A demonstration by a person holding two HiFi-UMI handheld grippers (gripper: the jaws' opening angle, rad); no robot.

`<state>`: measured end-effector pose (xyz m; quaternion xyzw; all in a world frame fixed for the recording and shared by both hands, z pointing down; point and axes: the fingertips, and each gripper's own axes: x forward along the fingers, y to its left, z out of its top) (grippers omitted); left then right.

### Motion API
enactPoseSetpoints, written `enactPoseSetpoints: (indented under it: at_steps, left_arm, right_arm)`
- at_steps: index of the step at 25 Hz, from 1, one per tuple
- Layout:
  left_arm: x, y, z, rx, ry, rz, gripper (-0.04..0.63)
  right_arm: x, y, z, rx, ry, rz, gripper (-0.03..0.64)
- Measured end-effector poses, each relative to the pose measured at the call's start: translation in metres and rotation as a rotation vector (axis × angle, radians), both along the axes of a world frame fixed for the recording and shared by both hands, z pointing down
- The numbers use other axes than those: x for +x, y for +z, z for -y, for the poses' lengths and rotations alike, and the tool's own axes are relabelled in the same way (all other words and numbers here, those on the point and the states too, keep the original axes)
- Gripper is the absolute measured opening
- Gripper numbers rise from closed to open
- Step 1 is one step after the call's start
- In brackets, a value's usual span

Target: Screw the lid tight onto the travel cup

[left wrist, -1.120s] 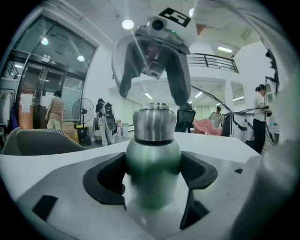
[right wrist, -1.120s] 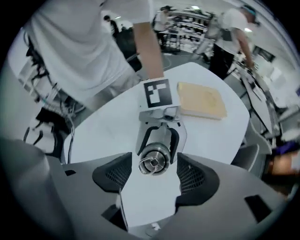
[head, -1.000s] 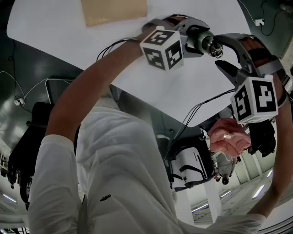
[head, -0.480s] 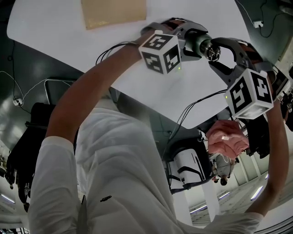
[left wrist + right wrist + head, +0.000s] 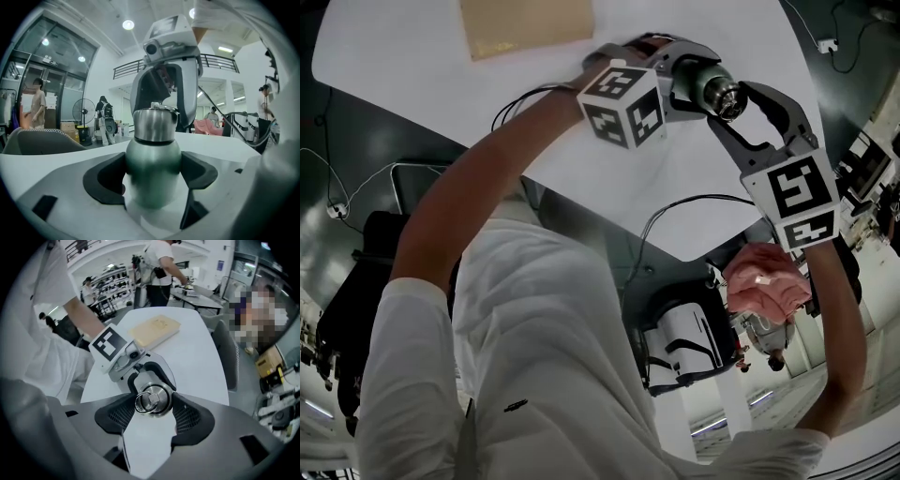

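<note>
Above the white tabletop [image 5: 412, 56] the left gripper [image 5: 153, 176] clamps the green travel cup [image 5: 152, 154] upright by its body. The right gripper [image 5: 151, 412] points down from above; its jaws have just been closing and now pinch the steel lid [image 5: 151, 399]. Likely trouble: pads [image 5: 186, 417] skidding round the smooth metal, or a tilted lid cross-threading and jamming.

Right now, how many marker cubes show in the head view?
2. One cube sits on the left gripper, over the table; the other cube on the right gripper, lower right. None seems hidden.
</note>
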<state>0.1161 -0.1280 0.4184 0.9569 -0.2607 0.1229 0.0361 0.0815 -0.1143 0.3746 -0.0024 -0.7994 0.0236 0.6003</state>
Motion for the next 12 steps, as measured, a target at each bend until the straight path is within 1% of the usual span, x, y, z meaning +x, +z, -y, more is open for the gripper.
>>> enactPoseSetpoints:
  at_steps: [2,4,6,8,10,12]
  left_arm:
    - [0.0003,-0.0004,-0.0008,0.002,0.001,0.003,0.354]
    - [0.0003,-0.0012,-0.0008,0.001,0.003,0.003,0.354]
    - [0.0001,-0.0011,-0.0006,-0.002,0.000,0.001,0.354]
    - [-0.0001,-0.0004,-0.0004,-0.005,-0.003,-0.001,0.354]
    - [-0.0008,0.0000,-0.0004,-0.005,-0.005,-0.002,0.354]
    - [-0.0013,0.0000,-0.0005,-0.006,-0.007,-0.001,0.354]
  right_arm:
    - [0.0008,-0.0012,0.0019,0.015,0.155,0.052,0.245]
    - [0.0024,-0.0022,0.0051,0.028,0.295,0.083,0.245]
    - [0.0036,-0.0023,0.0074,0.027,0.422,0.102,0.245]
    - [0.0047,-0.0018,0.0093,0.022,0.524,0.118,0.245]
    - [0.0043,-0.0016,0.0099,0.020,0.571,0.134,0.246]
    - [0.0038,-0.0011,0.0076,0.020,0.546,0.139,0.247]
